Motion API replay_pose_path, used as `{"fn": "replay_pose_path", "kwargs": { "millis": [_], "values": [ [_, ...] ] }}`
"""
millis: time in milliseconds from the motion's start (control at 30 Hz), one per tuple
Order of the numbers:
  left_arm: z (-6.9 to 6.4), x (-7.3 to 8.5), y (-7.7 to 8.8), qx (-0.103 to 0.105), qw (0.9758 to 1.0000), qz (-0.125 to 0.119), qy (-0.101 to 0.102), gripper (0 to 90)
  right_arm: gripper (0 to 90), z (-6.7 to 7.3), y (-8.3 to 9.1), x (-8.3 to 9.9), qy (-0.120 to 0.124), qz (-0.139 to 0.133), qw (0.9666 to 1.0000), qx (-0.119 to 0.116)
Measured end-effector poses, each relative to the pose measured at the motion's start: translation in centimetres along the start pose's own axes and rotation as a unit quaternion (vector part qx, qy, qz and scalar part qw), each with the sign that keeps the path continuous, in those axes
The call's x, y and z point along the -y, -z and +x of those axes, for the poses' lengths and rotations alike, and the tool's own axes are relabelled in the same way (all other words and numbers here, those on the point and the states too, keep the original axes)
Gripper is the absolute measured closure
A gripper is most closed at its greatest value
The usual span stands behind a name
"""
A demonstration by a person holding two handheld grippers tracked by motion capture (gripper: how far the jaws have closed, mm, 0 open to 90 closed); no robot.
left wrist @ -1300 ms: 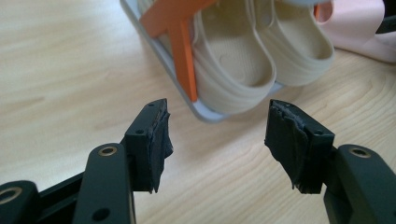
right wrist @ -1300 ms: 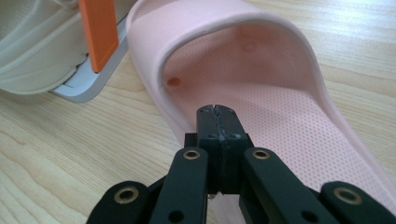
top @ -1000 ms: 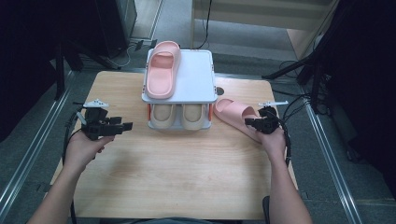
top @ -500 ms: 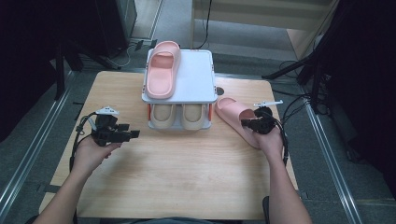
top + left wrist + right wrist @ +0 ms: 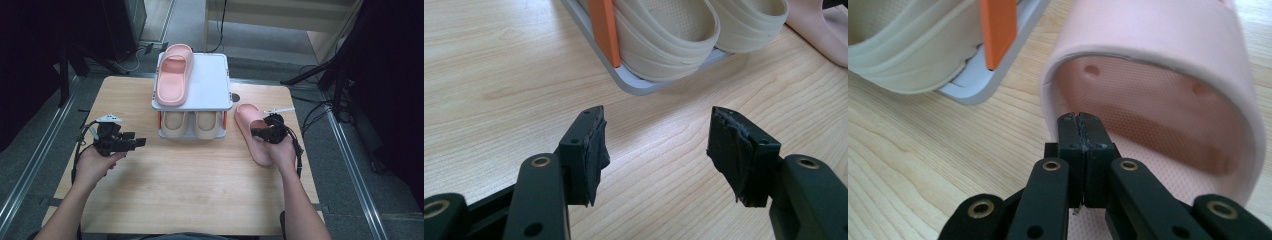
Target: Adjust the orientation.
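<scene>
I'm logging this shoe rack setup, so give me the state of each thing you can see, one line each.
Pink slipper on rack top: lying flat, untouched.
Pink slipper on table: right of the rack, right gripper at its opening.
Beige slippers: side by side on the lower shelf.
Rack: upright, half its top bare.
Left gripper: open, holding nothing.
Right gripper: shut, nothing between the pads.

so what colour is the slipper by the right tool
Pale pink slipper, clearest in the right gripper view.
</scene>
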State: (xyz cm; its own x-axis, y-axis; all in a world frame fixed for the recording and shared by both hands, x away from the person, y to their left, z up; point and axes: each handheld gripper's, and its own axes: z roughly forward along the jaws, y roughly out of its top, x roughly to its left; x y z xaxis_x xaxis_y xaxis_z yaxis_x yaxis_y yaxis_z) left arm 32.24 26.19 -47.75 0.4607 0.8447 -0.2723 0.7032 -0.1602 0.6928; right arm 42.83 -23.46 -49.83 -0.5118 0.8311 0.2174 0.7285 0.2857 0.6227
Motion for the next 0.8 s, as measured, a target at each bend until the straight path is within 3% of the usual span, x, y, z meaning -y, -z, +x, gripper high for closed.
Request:
{"fn": "replay_pose_path", "kwargs": {
  "millis": [267,400,467,667,800],
  "values": [
    [-0.1,0.0,-0.1,0.0,1.0,0.002,-0.005,40.5,90.0,0.8,-0.7,-0.4,-0.021,-0.005,0.9996,-0.017],
    [0.0,-0.1,-0.2,0.0,1.0,0.0,-0.005,40.5,89.7,0.7,-0.5,-0.4,-0.02,-0.008,0.9996,-0.018],
    [0.0,-0.4,-0.4,0.004,1.0,-0.002,-0.004,40.6,88.9,0.6,0.3,-0.2,-0.014,-0.015,0.9998,-0.007],
    [0.0,-0.9,-0.9,0.007,0.9999,0.0,-0.009,40.6,85.0,0.4,2.1,0.4,-0.017,-0.051,0.9986,-0.003],
    [0.0,-1.5,-1.5,0.012,0.9999,0.002,-0.01,40.7,77.8,0.0,3.5,1.3,-0.018,-0.075,0.997,0.009]
  ]
}}
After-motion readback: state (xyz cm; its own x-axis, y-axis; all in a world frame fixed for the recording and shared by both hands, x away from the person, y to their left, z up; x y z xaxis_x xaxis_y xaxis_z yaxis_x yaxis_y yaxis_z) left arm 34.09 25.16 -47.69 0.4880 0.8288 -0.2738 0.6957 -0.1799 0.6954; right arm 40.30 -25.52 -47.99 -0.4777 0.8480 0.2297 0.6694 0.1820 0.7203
